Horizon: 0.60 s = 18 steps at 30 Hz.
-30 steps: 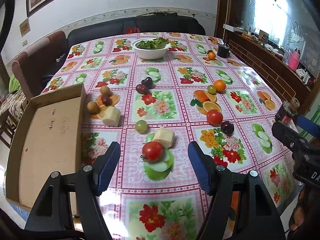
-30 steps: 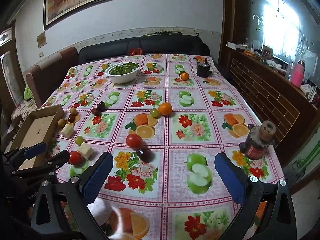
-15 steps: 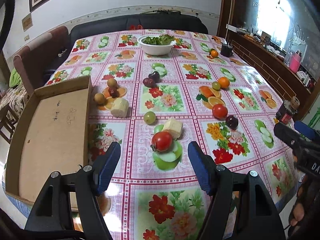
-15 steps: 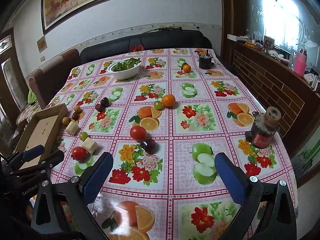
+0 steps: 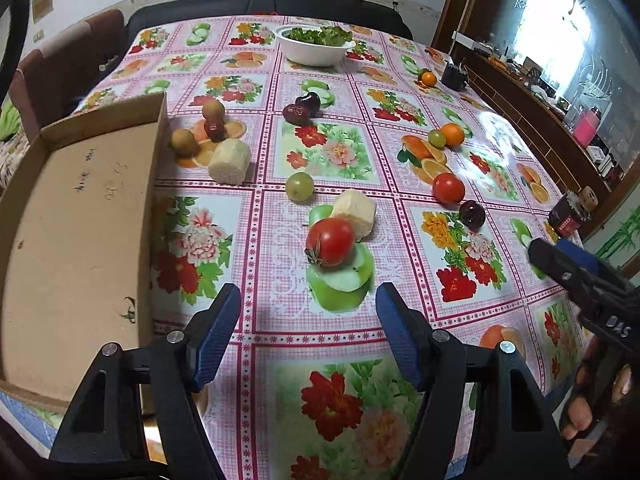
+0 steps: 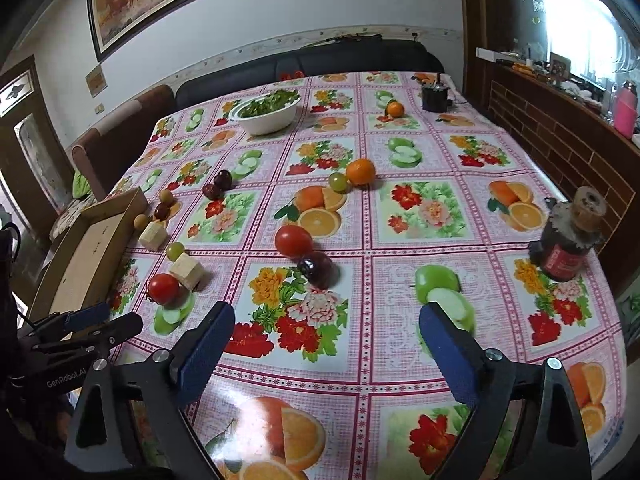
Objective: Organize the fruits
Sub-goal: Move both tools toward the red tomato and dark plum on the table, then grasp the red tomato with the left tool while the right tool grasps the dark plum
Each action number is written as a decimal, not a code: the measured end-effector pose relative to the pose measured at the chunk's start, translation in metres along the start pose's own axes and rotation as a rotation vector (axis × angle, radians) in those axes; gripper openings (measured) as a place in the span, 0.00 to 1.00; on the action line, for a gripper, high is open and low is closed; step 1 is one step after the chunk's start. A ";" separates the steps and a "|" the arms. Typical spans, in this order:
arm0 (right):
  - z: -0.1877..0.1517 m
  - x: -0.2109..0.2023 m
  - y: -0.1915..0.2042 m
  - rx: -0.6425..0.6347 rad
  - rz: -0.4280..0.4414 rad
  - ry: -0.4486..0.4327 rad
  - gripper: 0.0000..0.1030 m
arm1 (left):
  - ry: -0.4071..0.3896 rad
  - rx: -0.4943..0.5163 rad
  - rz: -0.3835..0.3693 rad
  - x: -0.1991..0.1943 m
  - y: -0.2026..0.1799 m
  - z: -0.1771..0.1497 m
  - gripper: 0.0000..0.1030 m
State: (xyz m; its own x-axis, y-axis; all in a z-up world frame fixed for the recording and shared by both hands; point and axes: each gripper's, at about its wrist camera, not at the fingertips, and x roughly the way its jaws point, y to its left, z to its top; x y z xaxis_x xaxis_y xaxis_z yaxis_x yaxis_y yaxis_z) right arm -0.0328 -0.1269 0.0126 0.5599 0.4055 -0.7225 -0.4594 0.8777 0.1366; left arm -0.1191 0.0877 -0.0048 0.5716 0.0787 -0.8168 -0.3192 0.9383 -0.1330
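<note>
Loose fruit lies across a flower-print tablecloth (image 5: 256,320). In the left wrist view my left gripper (image 5: 308,304) is open over the cloth, just short of a red tomato (image 5: 330,241) that rests against a pale block (image 5: 352,214). A green grape (image 5: 299,186) lies beyond. My right gripper (image 6: 328,316) is open, its jaws closing on nothing. Ahead of it sit a second tomato (image 6: 293,240) and a dark plum (image 6: 318,266). An open cardboard tray (image 5: 72,240) stands at the left table edge.
Near the tray lie brown fruits (image 5: 183,142), a pale block (image 5: 229,161) and dark plums (image 5: 296,114). An orange (image 6: 360,171) and a grape (image 6: 337,181) lie mid-table. A white bowl of greens (image 6: 268,114) stands far back, a dark jar (image 6: 568,240) at the right edge.
Both grippers have sunk toward the table and tipped further down, so the fruit looks nearer. The right jaws have narrowed a little. No fruit has moved.
</note>
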 end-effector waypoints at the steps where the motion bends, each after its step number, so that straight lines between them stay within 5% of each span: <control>1: 0.000 0.005 -0.001 0.002 0.008 0.009 0.85 | 0.003 -0.003 -0.008 0.002 0.000 0.002 0.67; 9: 0.008 0.042 -0.001 -0.012 0.030 0.070 0.67 | 0.039 0.004 -0.018 0.025 -0.005 0.020 0.67; 15: 0.020 0.074 0.004 -0.046 0.023 0.111 0.64 | 0.063 0.010 -0.006 0.044 -0.006 0.028 0.67; 18: 0.024 0.086 0.003 -0.053 0.028 0.128 0.52 | 0.056 0.000 0.002 0.048 -0.004 0.029 0.65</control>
State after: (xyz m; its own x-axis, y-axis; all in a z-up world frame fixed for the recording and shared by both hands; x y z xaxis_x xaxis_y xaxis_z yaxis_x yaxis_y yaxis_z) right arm 0.0302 -0.0834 -0.0326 0.4555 0.3908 -0.7999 -0.5111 0.8505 0.1245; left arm -0.0684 0.0971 -0.0275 0.5273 0.0619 -0.8475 -0.3204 0.9382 -0.1308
